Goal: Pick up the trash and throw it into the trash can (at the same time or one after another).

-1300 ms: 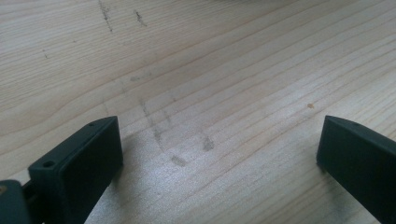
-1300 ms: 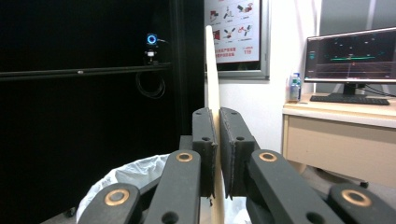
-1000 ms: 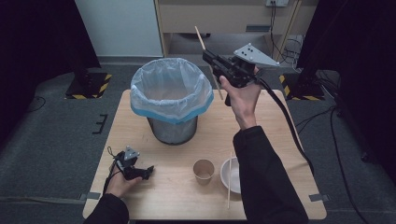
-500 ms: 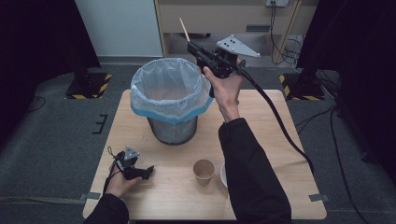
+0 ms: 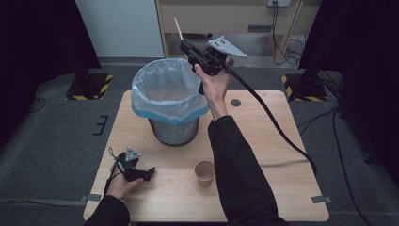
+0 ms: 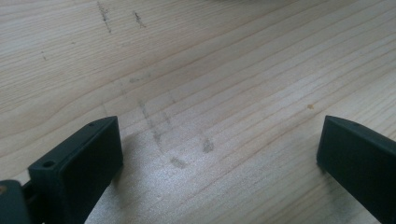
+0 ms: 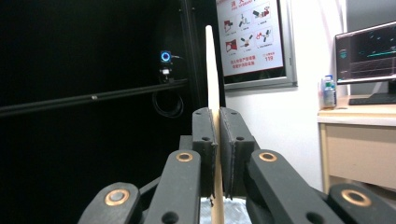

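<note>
A person stands at a wooden worktop (image 5: 263,155) with a hand-held gripper in each hand. The right hand-held gripper (image 5: 188,47), raised in the upper middle of the high view, has its jaws clamped tight on a thin, pale wooden stick (image 5: 178,28) that looks like a single chopstick. The stick pokes up and back past the jaws, just beyond the far rim of a metal bin (image 5: 170,101) lined with a clear plastic bag with a blue edge. In the right gripper view the stick (image 7: 213,74) rises straight between the two black jaws, smooth, narrow and tapering to a rounded tip. This looks like the carrying step of throwing the stick away; the next move probably calls for bringing the tip over the bin's mouth, tilting it downward and opening the jaws so it drops inside. The left hand-held gripper (image 5: 141,173) rests low on the worktop in the lower left, its jaws spread wide with nothing between them but bare wood grain. A brown paper cup (image 5: 205,172) stands near the front middle of the worktop.
</note>
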### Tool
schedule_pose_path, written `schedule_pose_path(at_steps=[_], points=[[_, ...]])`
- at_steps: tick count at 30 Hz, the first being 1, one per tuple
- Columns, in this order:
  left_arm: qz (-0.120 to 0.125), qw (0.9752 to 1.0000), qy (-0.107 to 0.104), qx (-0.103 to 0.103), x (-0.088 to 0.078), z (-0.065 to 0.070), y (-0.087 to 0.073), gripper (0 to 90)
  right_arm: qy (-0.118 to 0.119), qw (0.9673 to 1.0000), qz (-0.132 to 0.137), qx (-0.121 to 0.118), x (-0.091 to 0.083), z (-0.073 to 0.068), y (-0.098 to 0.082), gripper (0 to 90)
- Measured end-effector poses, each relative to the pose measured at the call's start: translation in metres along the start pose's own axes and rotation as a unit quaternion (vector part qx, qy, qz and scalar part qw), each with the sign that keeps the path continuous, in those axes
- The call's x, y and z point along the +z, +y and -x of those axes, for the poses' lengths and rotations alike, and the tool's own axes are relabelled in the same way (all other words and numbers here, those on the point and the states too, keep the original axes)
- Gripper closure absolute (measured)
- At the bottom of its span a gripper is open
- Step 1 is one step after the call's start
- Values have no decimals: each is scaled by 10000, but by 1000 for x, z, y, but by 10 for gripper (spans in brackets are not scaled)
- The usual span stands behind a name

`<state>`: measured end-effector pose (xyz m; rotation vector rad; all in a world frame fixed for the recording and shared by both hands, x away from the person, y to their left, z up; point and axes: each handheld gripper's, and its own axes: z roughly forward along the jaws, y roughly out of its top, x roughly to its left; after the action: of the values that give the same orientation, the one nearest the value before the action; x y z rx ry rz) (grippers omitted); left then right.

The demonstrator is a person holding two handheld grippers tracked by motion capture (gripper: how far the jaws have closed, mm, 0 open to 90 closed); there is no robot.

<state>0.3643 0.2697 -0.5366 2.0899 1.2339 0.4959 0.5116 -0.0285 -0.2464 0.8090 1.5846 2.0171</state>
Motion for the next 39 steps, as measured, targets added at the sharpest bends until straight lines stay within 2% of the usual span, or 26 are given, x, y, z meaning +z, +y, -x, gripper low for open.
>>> schedule_pose_path(at_steps=[5, 7, 11, 14, 18, 21, 29, 34, 39], points=[[2, 10000, 4, 2, 0, 0, 0, 0, 72, 9999, 47, -135, 15, -8, -2, 854], [2, 10000, 4, 4, 0, 0, 0, 0, 0, 9999, 27, -165, 21, -9, -3, 827], [2, 10000, 3, 3, 0, 0, 0, 0, -22, 10000, 1, 13, 26, -7, -5, 712], [2, 10000, 2, 2, 0, 0, 0, 0, -25, 9999, -108, 13, 22, -4, -3, 699], [0, 10000, -2, 1, 0, 0, 0, 0, -62, 9999, -142, 69, 5, 1, 4, 660], [-1, 10000, -1, 2, 0, 0, 0, 0, -62, 9997, -250, -26, -12, 2, 8, 620], [-1, 10000, -2, 6, 0, 0, 0, 0, -169, 9987, -451, -149, -77, 10, 20, 554], [-1, 10000, 0, 5, 0, 0, 0, 0, -364, 9969, -651, -253, -110, 10, 15, 534], [-8, 10000, 1, 8, 0, 0, 0, 0, -458, 9945, -893, -302, -141, 8, 0, 505]])
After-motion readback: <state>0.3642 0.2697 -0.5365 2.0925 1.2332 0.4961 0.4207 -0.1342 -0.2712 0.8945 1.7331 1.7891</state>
